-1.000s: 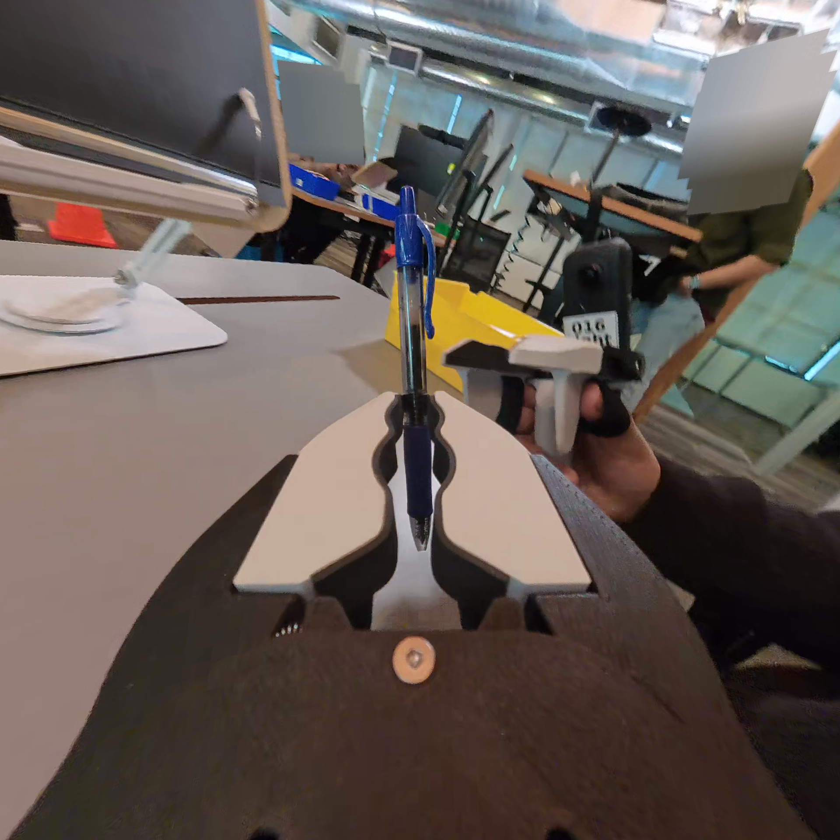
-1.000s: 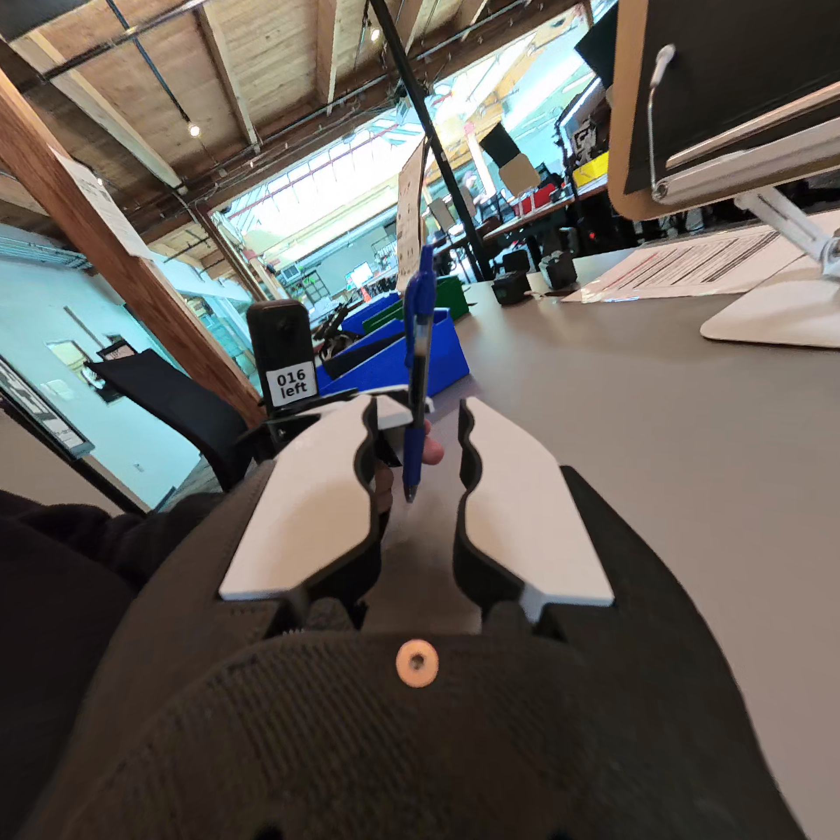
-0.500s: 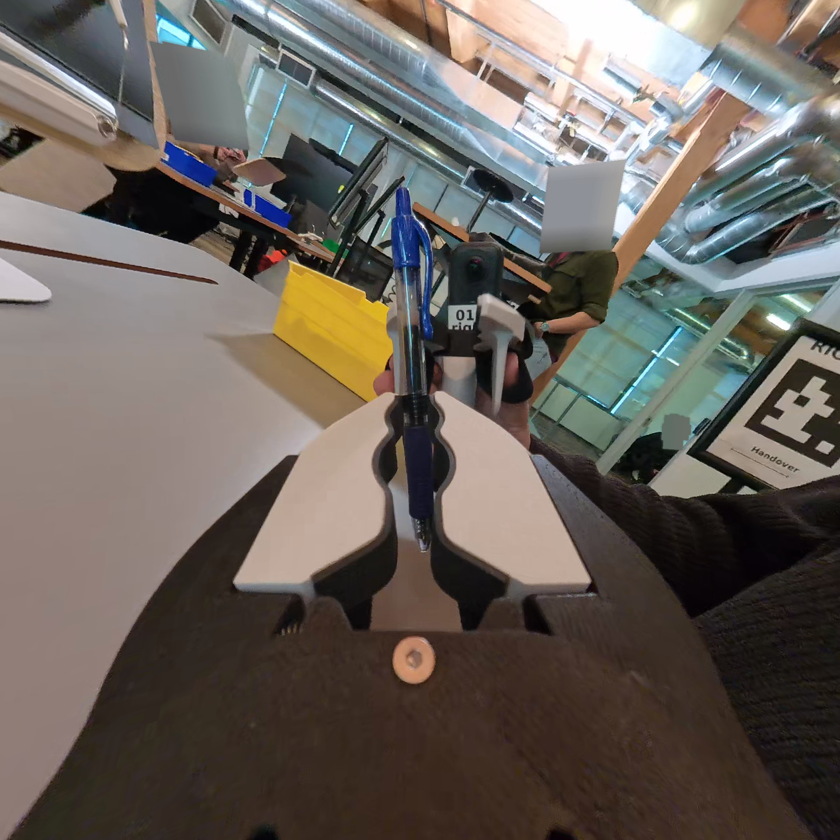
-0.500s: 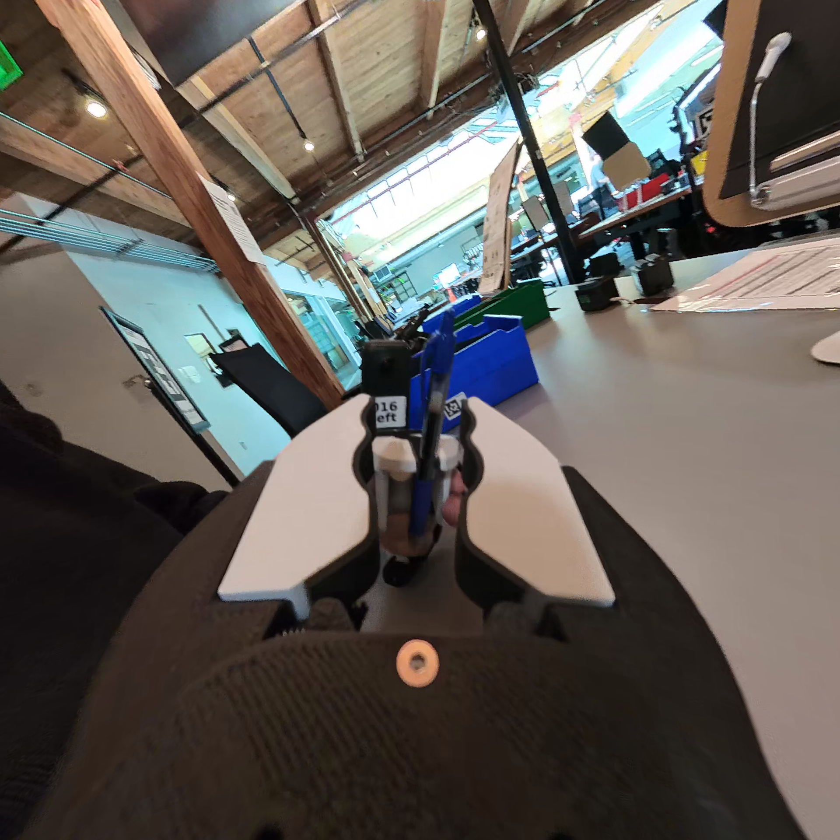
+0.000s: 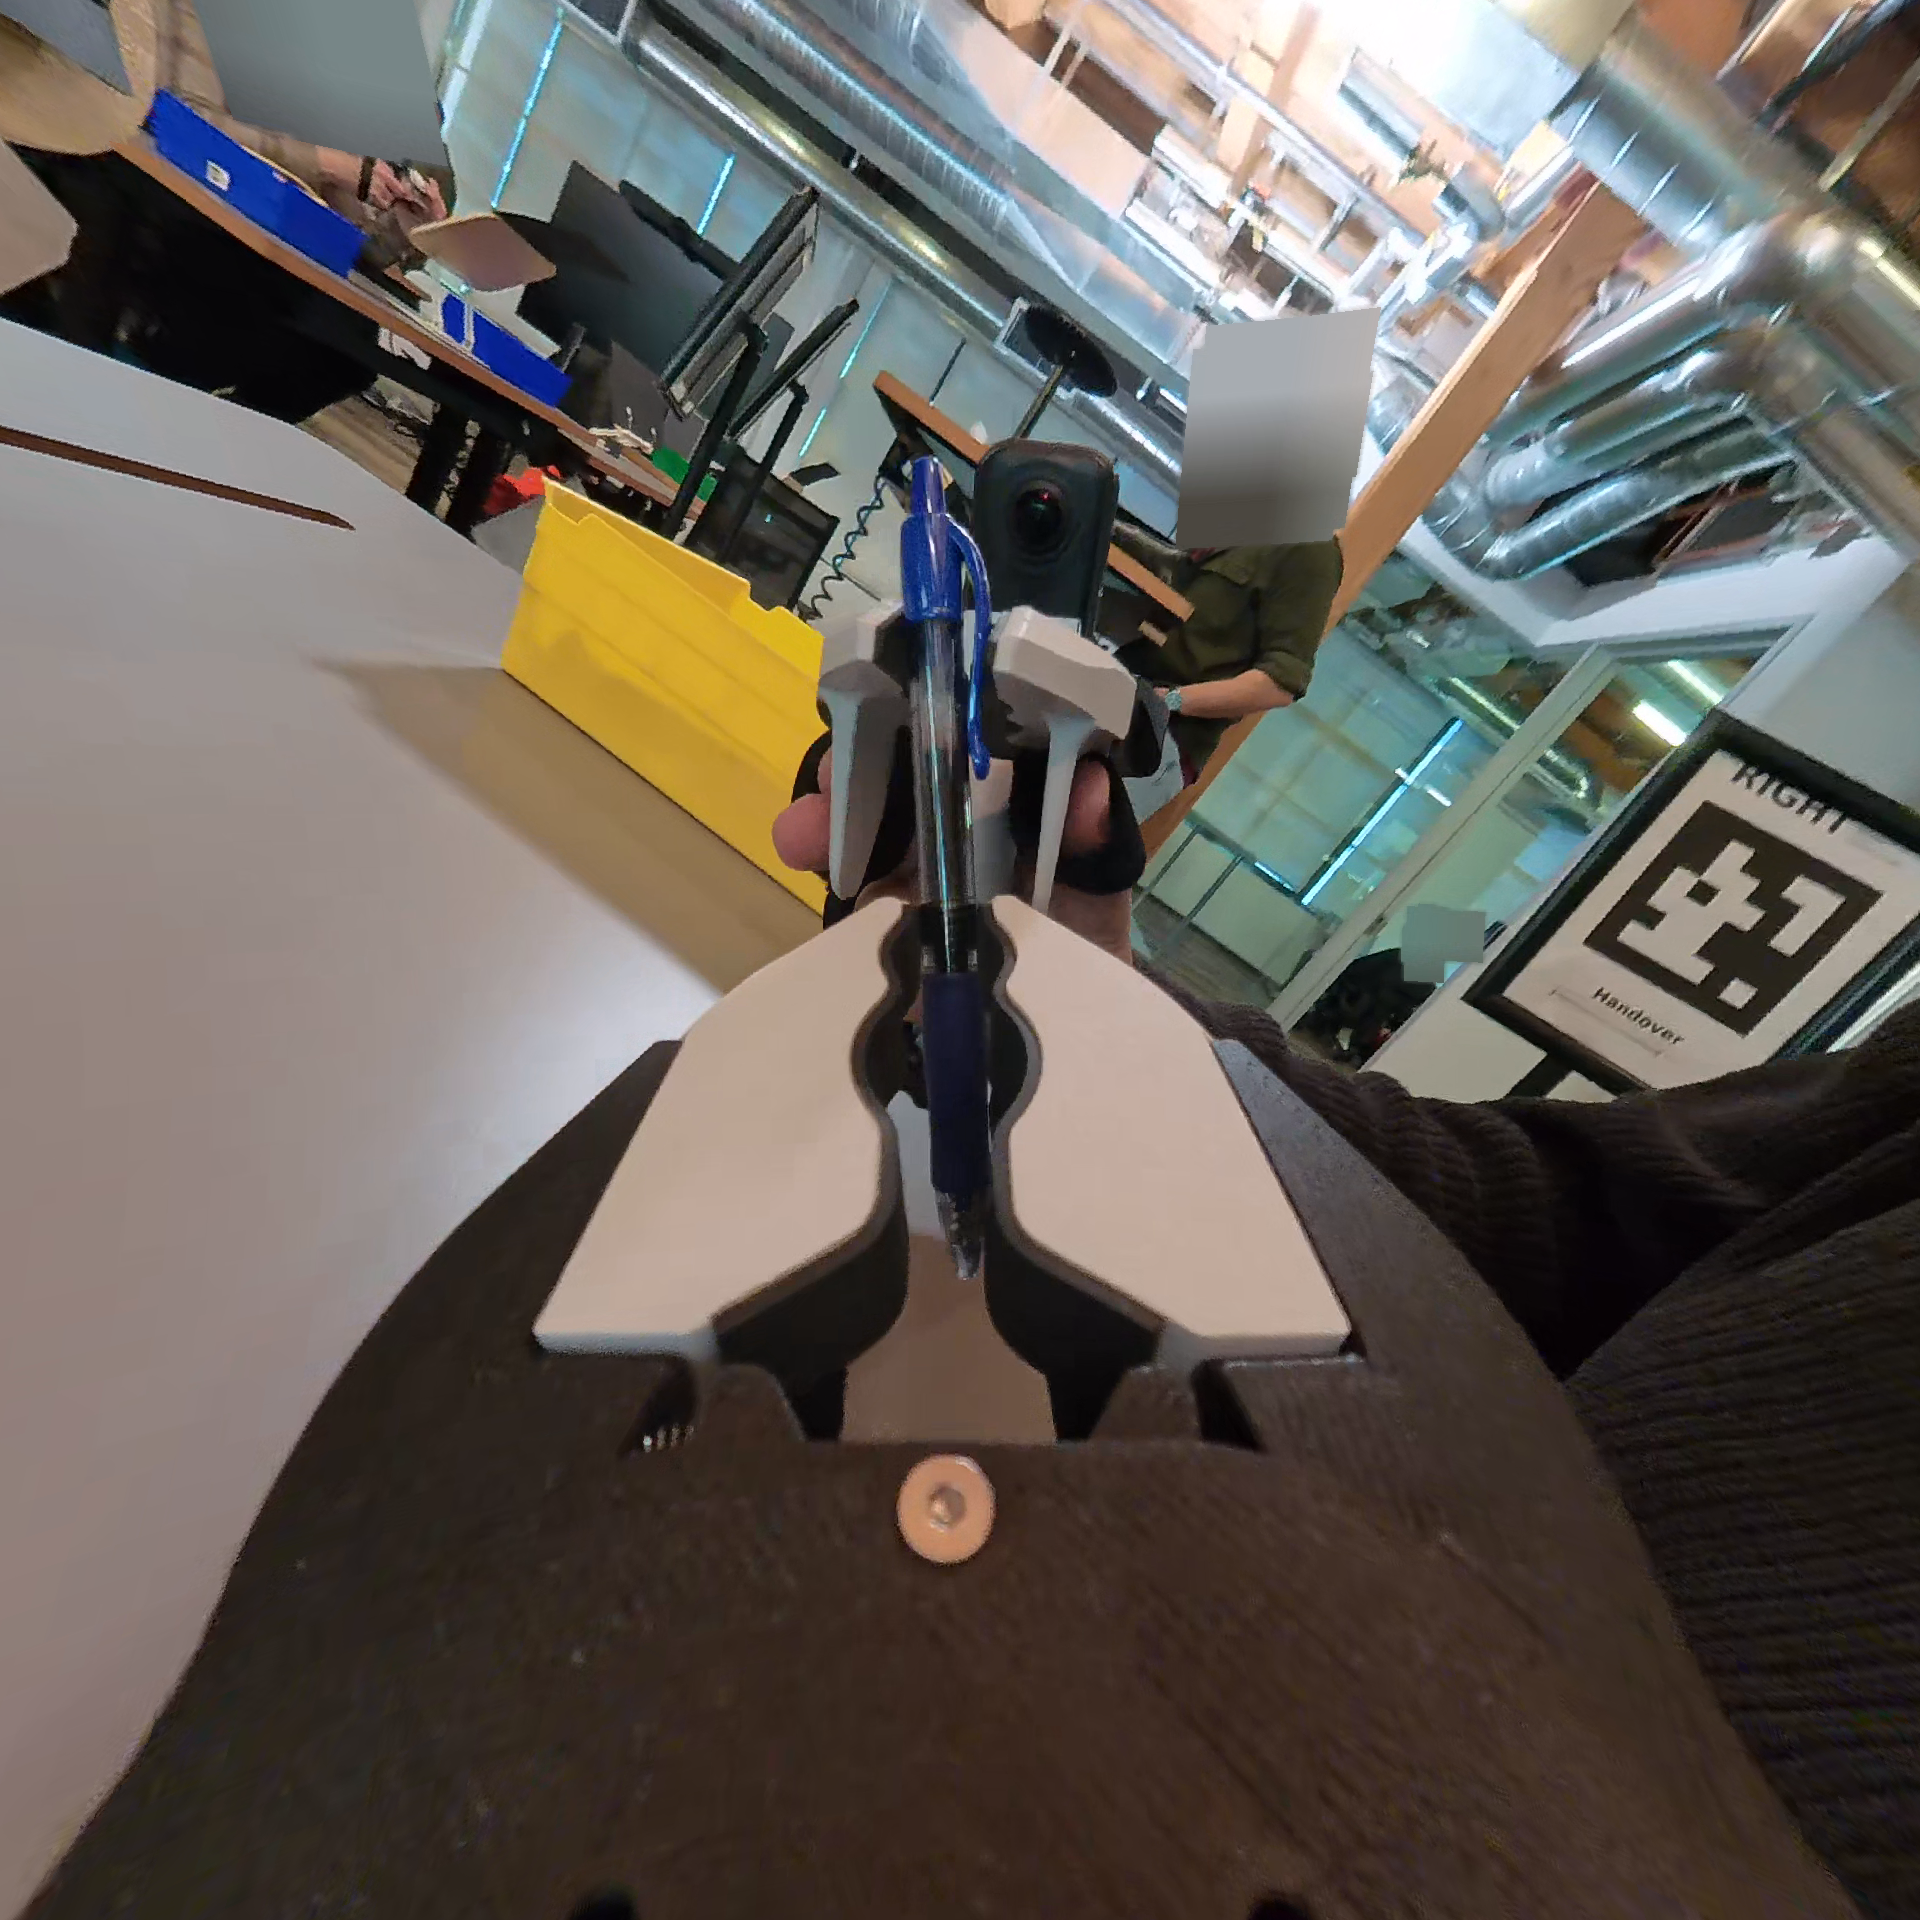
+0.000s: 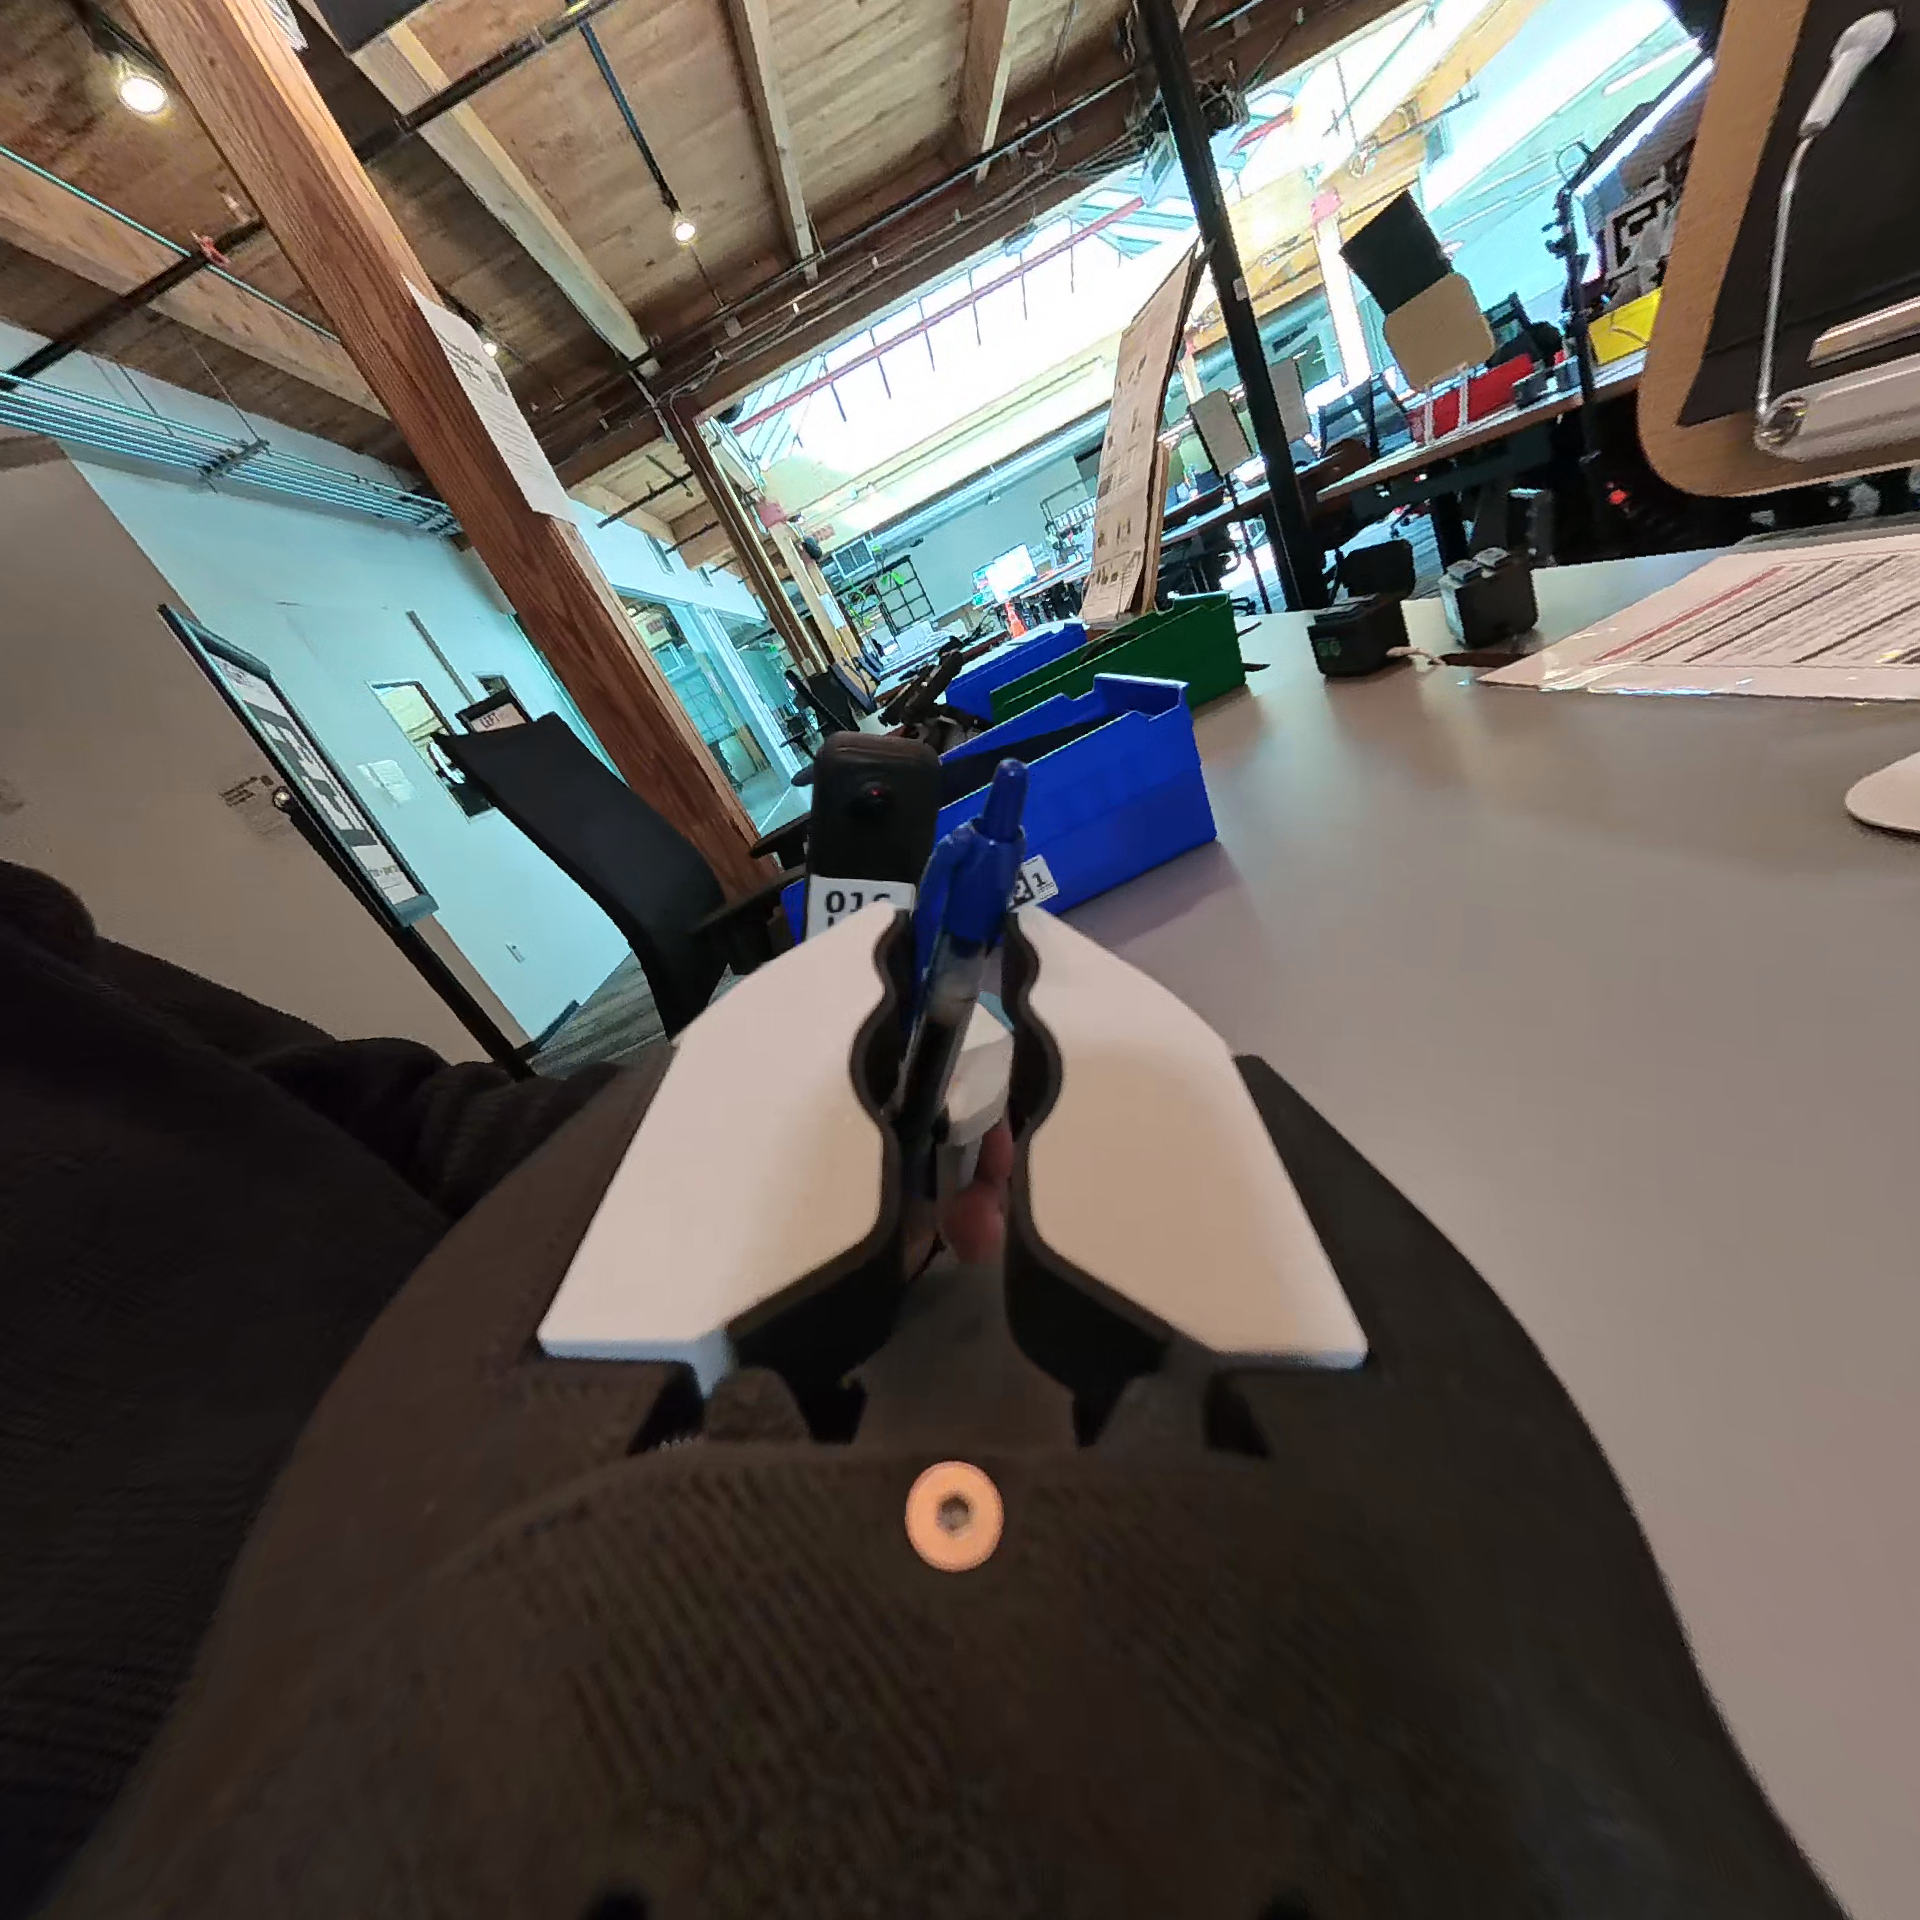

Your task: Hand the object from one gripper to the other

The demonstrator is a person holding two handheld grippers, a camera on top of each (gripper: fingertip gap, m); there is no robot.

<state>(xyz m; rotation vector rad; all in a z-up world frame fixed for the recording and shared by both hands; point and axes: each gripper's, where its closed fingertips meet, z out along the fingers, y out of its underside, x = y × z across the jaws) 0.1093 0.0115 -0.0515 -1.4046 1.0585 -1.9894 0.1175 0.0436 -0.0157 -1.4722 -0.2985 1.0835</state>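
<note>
Stage: mid-handover, judged from the two wrist views; both grippers meet over the grey counter (image 5: 260, 935), and the transfer is not yet complete.

Object: a blue retractable pen (image 5: 943, 831), upright, clip and plunger at 12 o'clock, tip at 6 o'clock, held in the air above the counter and touching nothing else.

Left gripper (image 5: 945, 935): clamped on the pen at the dark rubber grip section; the clear barrel rises free above the white fingers (image 5: 748, 1122).

Right gripper (image 5: 951, 769): seen from the left wrist view at 12 o'clock beyond the left gripper, its jaws standing either side of the upper barrel with a visible gap on each side, so parted and not gripping. In its own view the right gripper (image 6: 956, 977) brackets the pen (image 6: 961, 914) just below the clip, apparently without pinching it.

Handling: judged light, stiff and slender; the smooth plastic barrel is likely slippery, while the rubber sleeve grips better. The clip could snag a finger.

Where to hold: the clear barrel between clip and rubber sleeve, squarely across the pen's axis, so it does not pivot when the left gripper lets go.

Risk: releasing before the right jaws close would drop the pen.

Surroundings: a yellow bin (image 5: 644, 665) at 10 o'clock; a blue bin (image 6: 1101, 810) at 1 o'clock.
</note>
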